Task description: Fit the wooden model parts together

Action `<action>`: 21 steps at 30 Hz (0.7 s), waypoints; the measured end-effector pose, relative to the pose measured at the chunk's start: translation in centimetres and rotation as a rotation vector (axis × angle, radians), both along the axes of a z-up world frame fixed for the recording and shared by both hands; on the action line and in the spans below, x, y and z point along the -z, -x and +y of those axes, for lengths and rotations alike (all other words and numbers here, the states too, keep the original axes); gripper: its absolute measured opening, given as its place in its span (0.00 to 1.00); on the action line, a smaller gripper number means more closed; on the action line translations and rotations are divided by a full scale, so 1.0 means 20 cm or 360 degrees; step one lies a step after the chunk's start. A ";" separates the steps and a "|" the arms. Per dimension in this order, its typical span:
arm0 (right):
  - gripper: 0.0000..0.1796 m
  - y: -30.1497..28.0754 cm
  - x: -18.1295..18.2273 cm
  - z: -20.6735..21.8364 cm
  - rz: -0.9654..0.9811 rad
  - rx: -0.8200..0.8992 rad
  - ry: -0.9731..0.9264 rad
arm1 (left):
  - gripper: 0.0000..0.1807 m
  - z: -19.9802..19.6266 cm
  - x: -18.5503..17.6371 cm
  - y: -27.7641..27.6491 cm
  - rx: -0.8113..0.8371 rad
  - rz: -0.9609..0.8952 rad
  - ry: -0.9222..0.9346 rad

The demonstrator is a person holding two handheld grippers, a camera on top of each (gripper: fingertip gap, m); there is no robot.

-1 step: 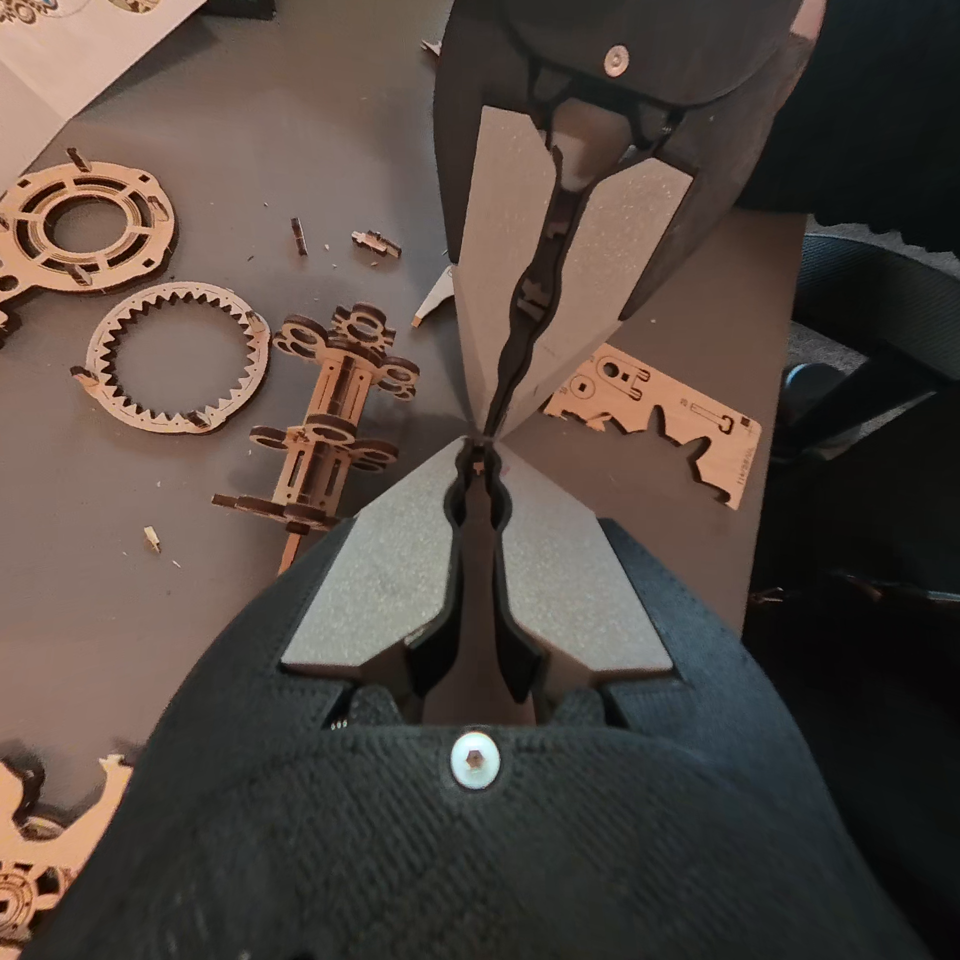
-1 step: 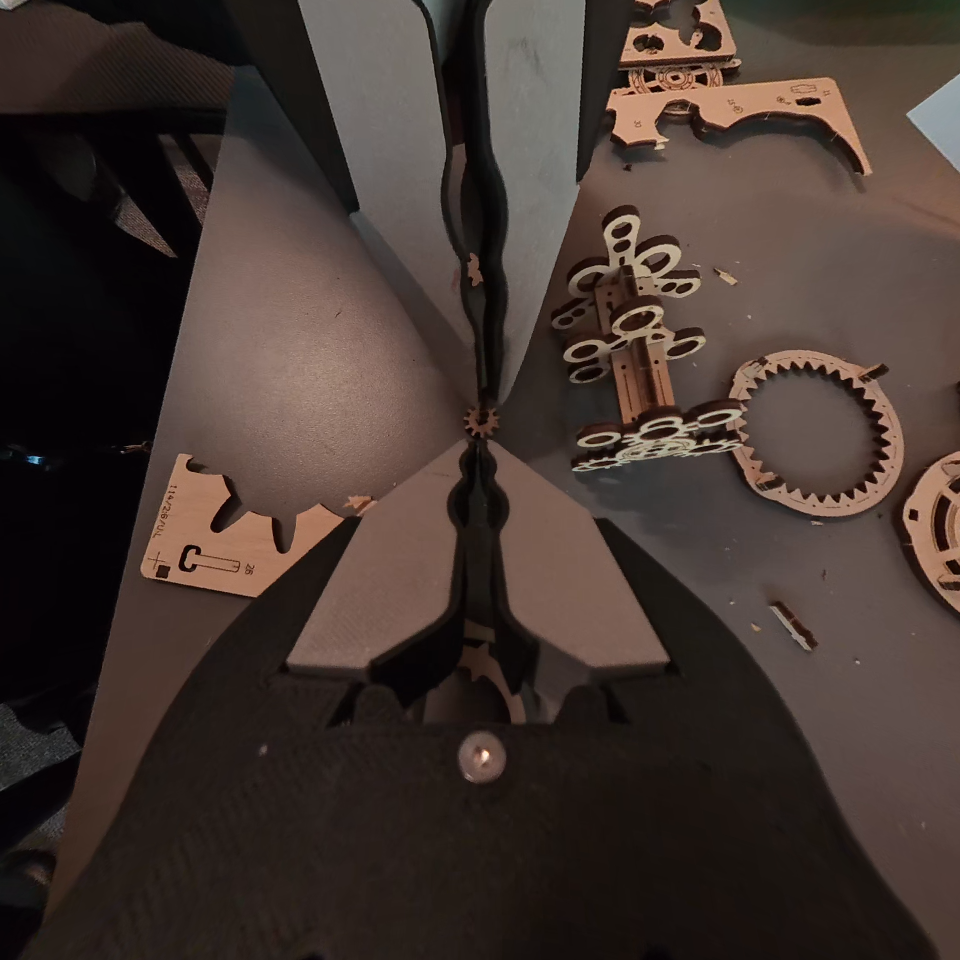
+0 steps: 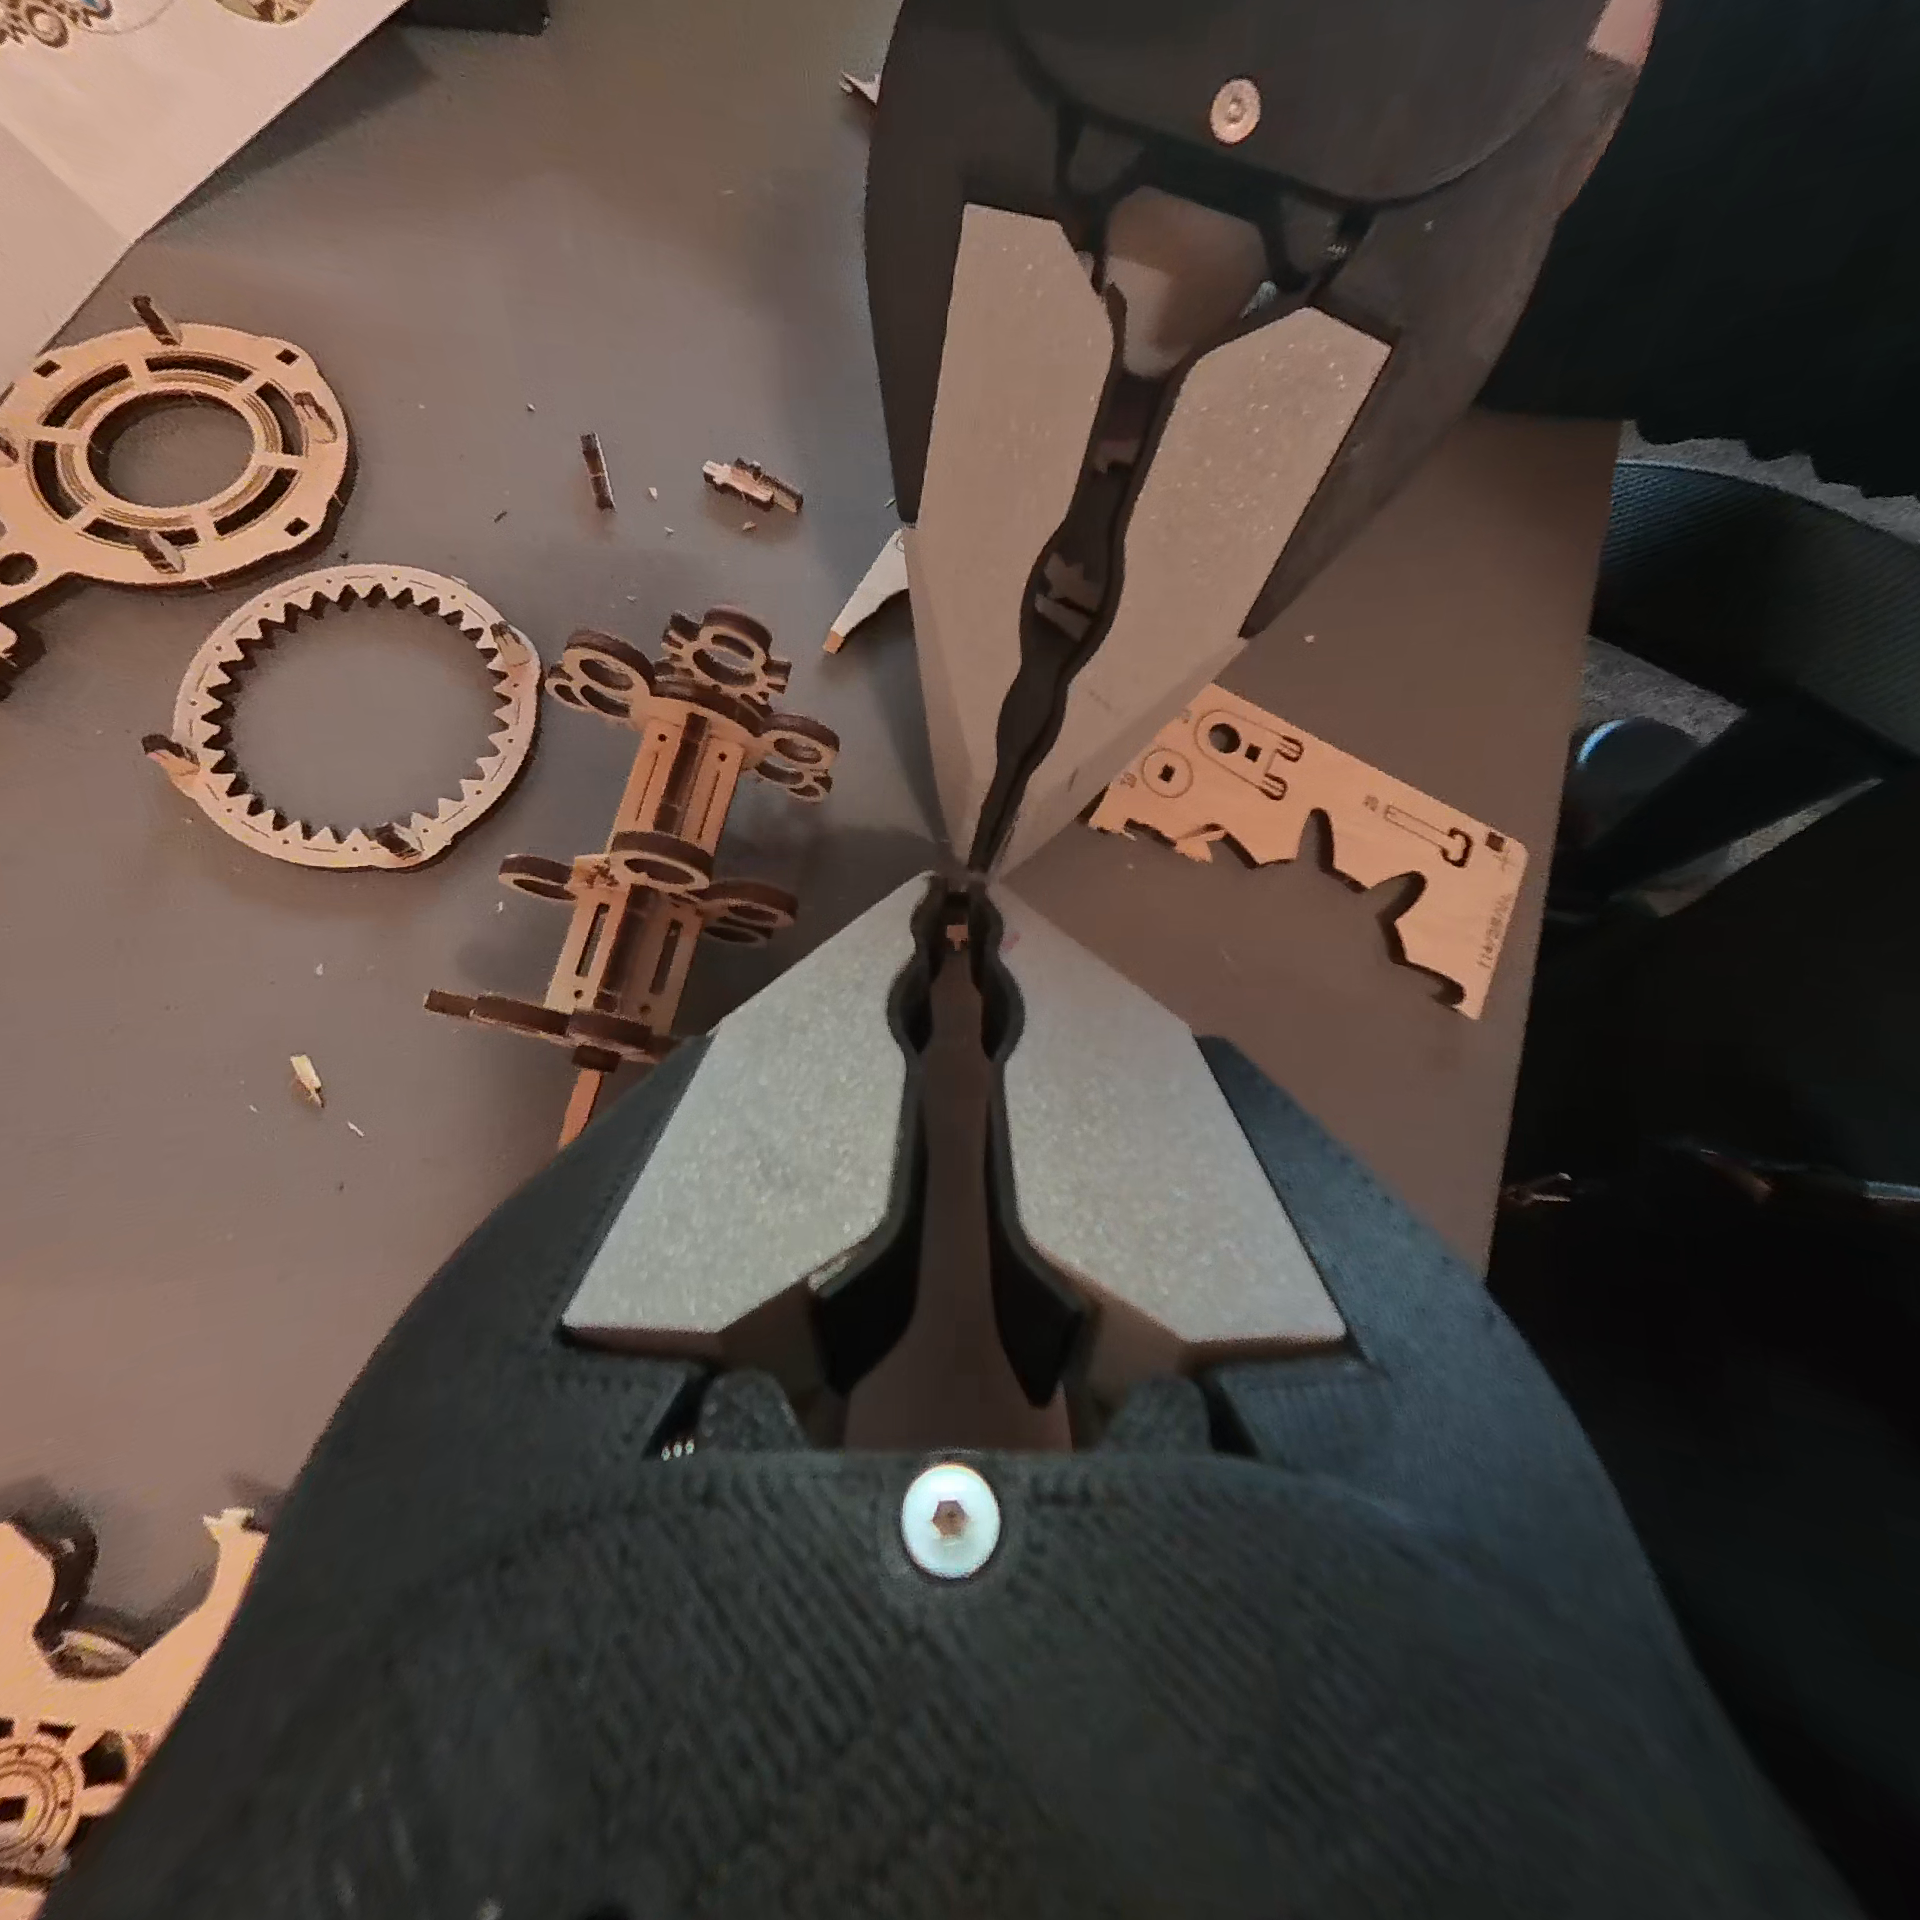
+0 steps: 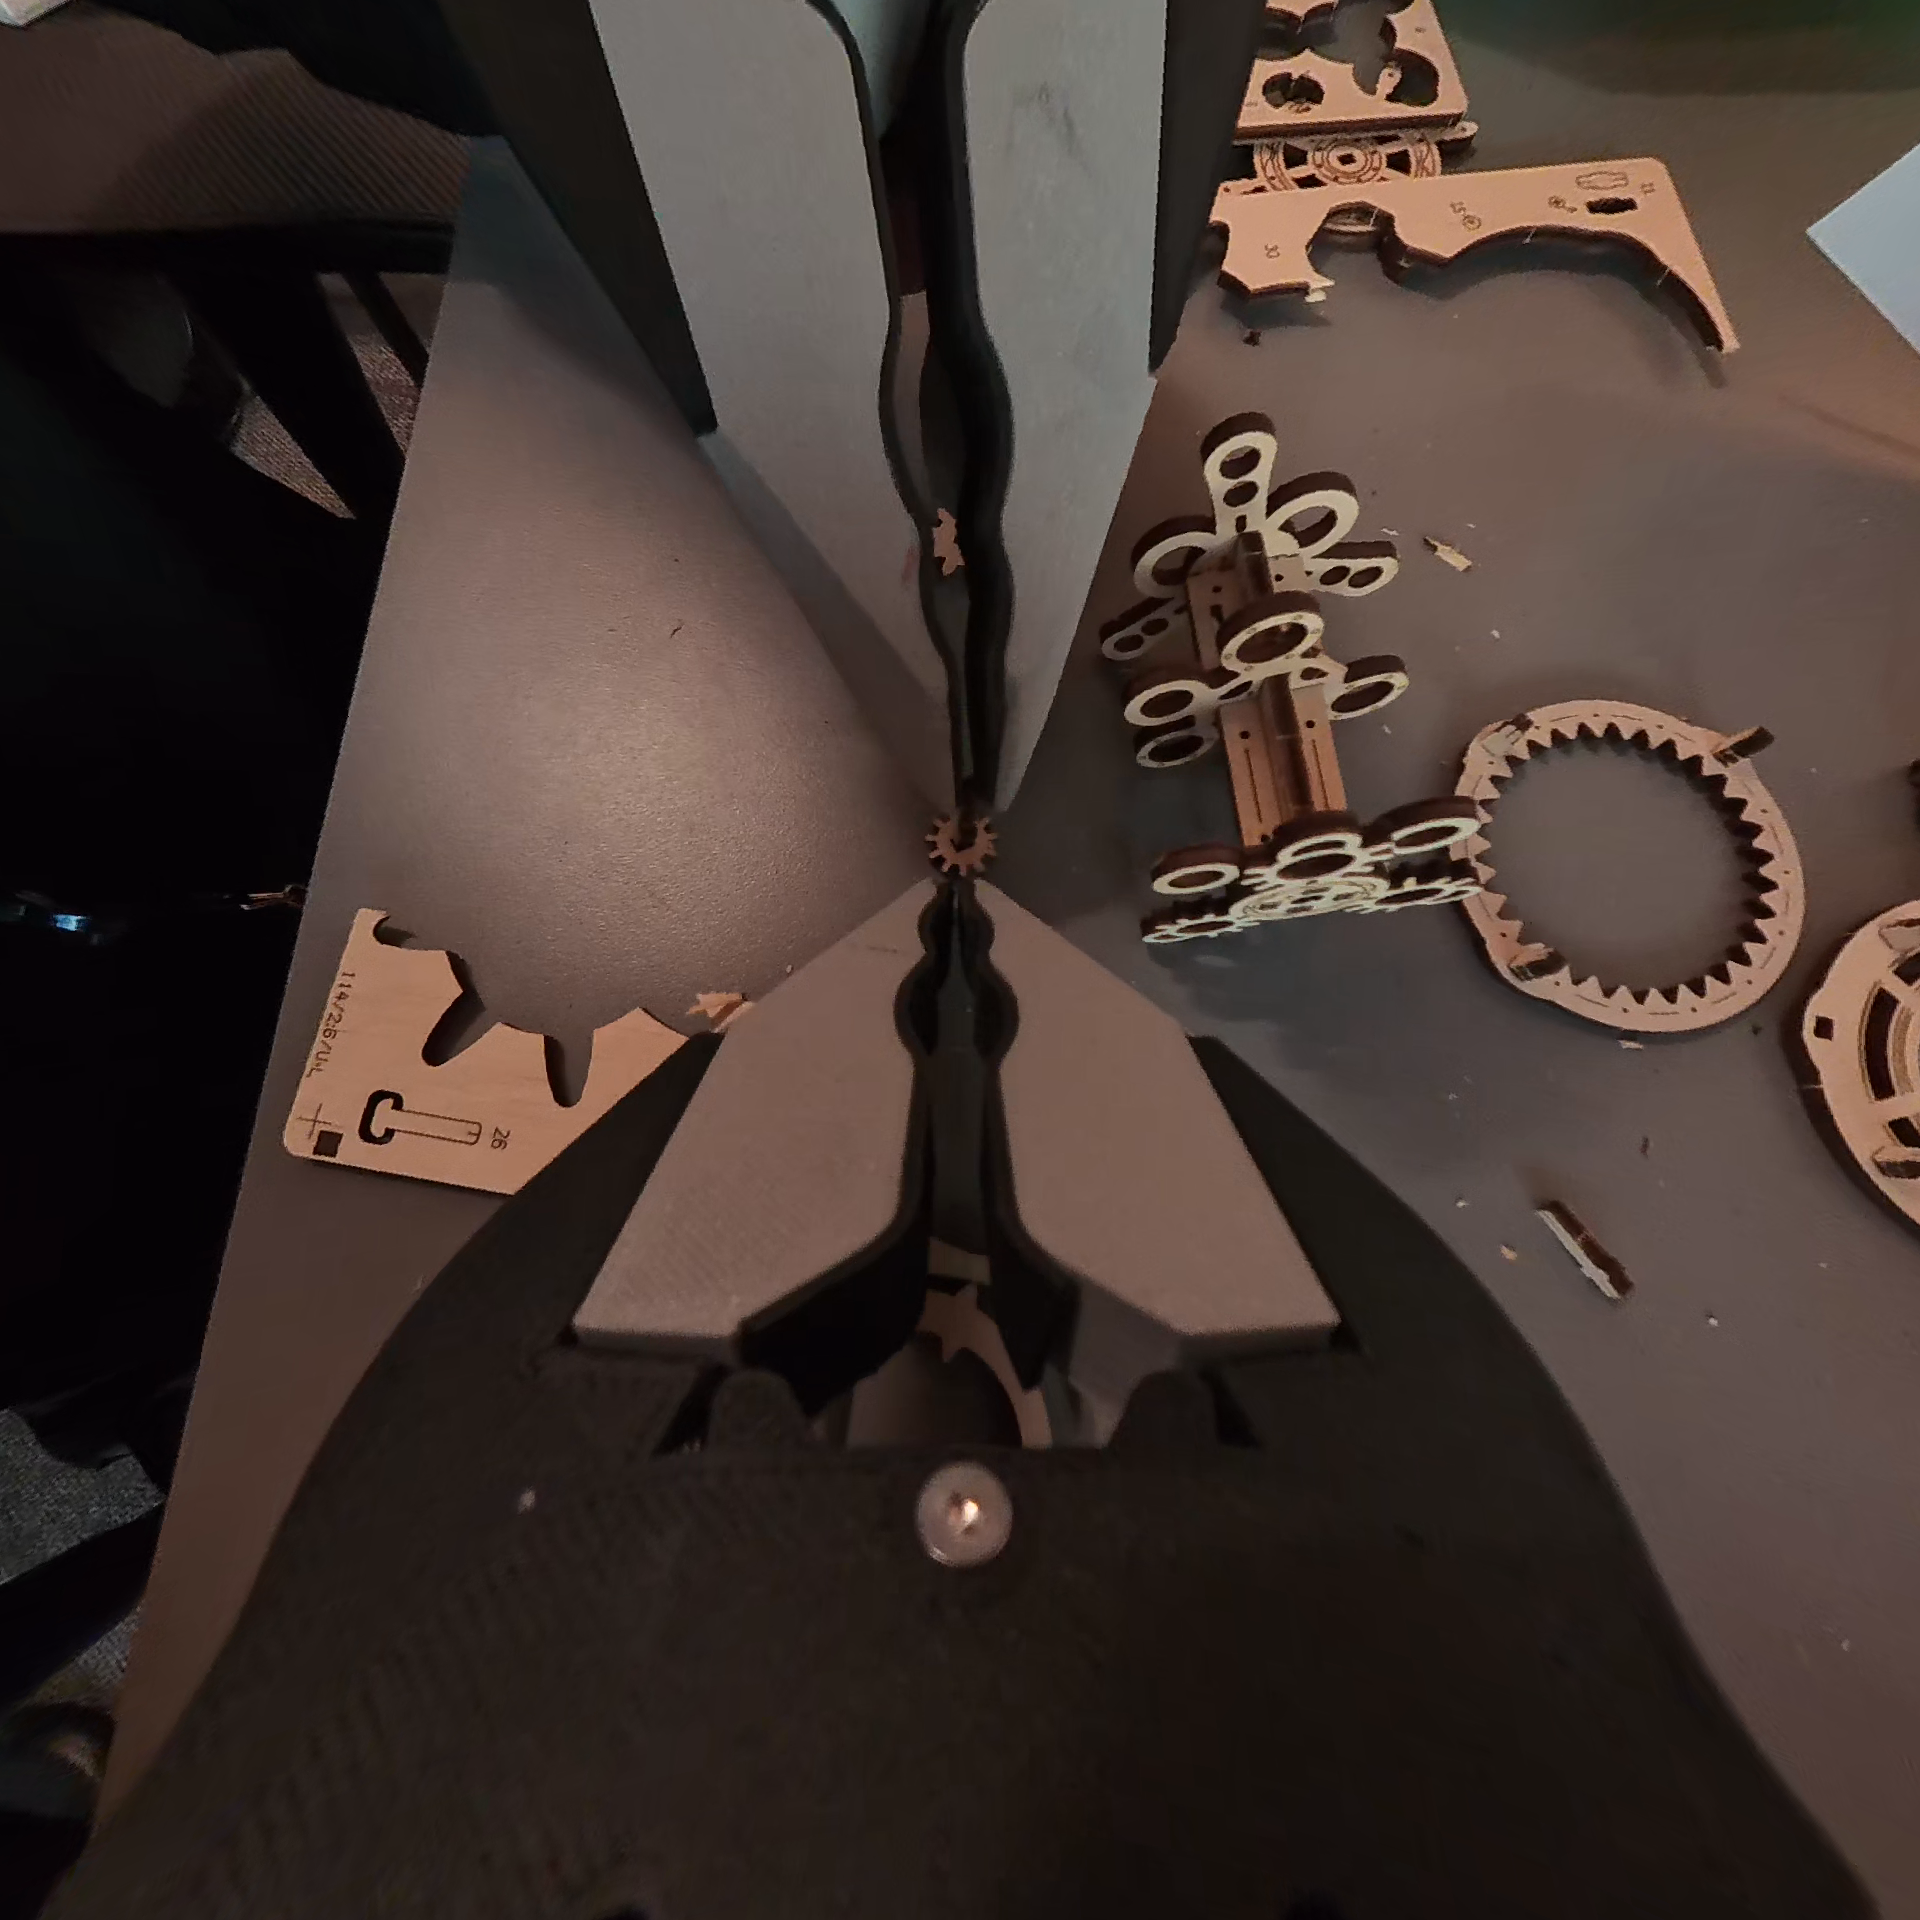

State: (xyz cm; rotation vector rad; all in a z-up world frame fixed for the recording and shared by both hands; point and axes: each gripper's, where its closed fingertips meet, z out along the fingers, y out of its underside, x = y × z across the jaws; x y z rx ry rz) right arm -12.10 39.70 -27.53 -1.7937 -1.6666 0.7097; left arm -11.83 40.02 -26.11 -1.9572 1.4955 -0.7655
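My two grippers meet tip to tip above the grey table (image 3: 436,312). A tiny wooden gear (image 4: 958,836) sits between the two pairs of tips, face-on in the right wrist view. My left gripper (image 3: 956,902) is shut, and the gear appears to be pinched at its tips; it enters the right wrist view (image 4: 961,795) from above. My right gripper (image 4: 951,894) is shut, with its tips just below the gear, and I cannot tell if they touch it. It comes from the top in the left wrist view (image 3: 975,868).
A wooden shaft assembly with looped discs (image 3: 665,821) (image 4: 1278,727) lies beside a toothed ring (image 3: 353,717) (image 4: 1631,873) and a round frame (image 3: 166,457). A cut-out sheet offcut (image 3: 1340,831) (image 4: 436,1081) lies by the table edge. More sheets (image 4: 1455,218) lie behind, along with small scraps. Both grippers' tips are close together, under 4 cm apart.
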 end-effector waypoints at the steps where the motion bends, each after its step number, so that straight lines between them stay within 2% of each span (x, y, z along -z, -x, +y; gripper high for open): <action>1: 0.00 0.00 0.00 0.00 0.0002 0.0002 -0.0003 | 0.00 0.00 0.00 0.00 0.0001 0.0016 -0.0008; 21: 0.00 -0.01 -0.02 0.01 0.0014 0.0024 -0.0020 | 0.01 -0.02 0.01 0.00 0.0034 0.0147 -0.0074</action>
